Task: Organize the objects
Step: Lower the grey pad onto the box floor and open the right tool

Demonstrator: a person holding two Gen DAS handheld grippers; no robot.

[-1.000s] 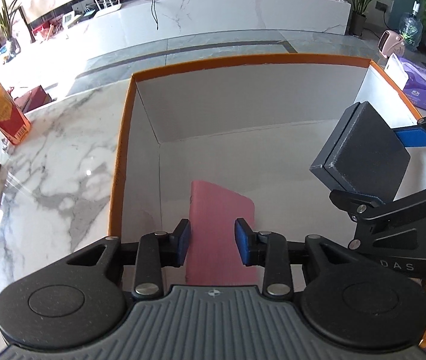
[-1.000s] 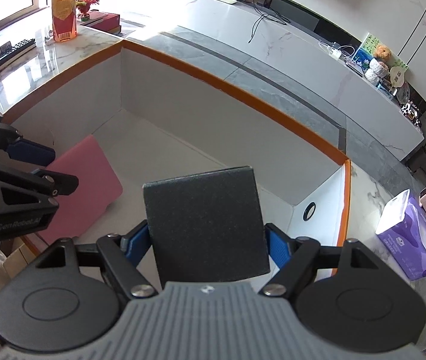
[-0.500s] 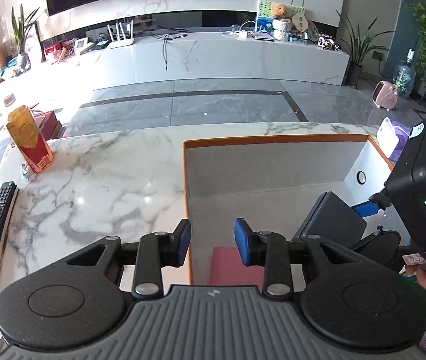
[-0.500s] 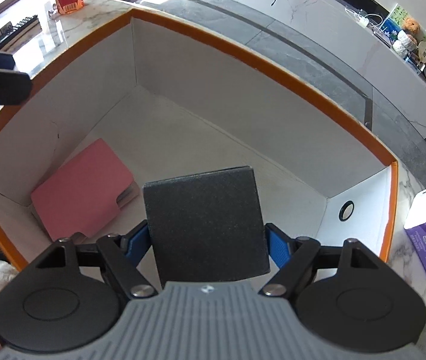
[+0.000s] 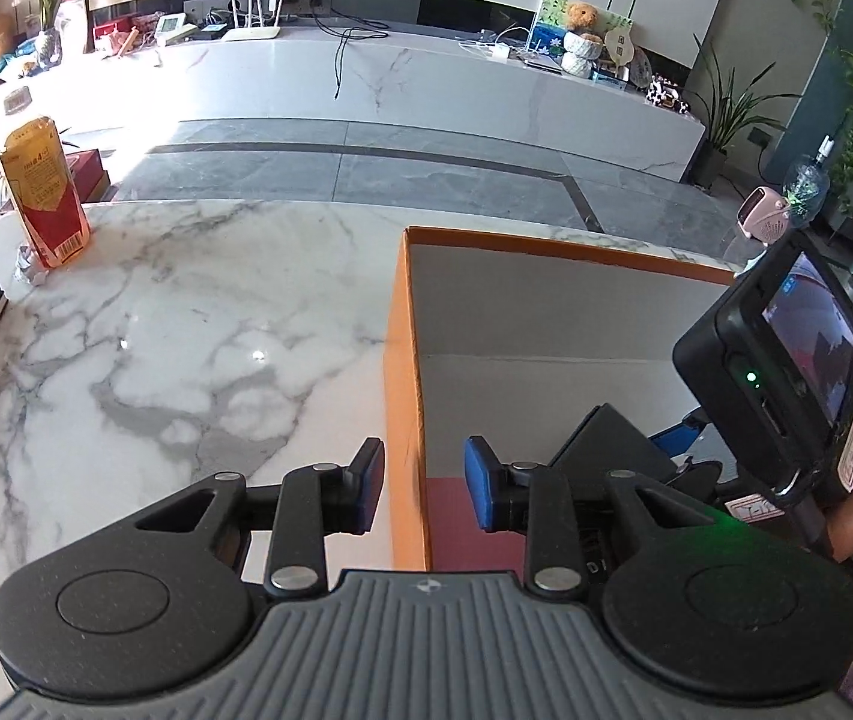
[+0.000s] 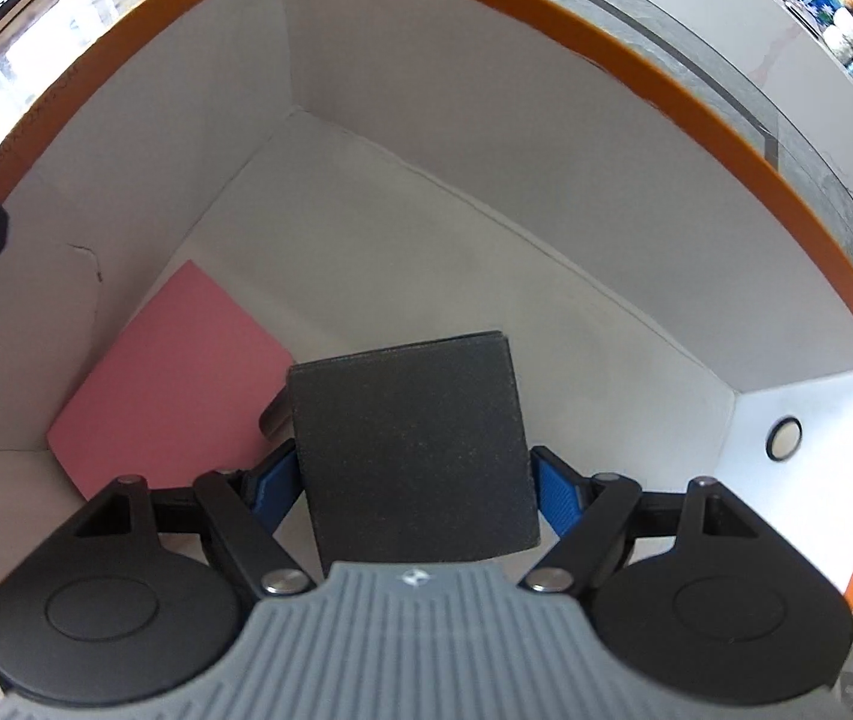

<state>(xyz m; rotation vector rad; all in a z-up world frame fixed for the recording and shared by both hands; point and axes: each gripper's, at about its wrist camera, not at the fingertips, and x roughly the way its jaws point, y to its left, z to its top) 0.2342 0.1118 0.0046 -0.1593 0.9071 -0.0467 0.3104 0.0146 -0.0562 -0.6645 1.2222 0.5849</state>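
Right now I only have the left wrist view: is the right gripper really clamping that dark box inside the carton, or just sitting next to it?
Observer: Clamped. The right wrist view shows the right gripper with a blue pad pressed on each side of the black box.
Operator: Where does the pink thing lie?
Observer: The pink notebook lies flat on the floor of the carton, in the corner to the black box's left. Whether the two touch cannot be told.
Operator: Anything on the far-right wall?
Observer: A small round hole in that white wall.
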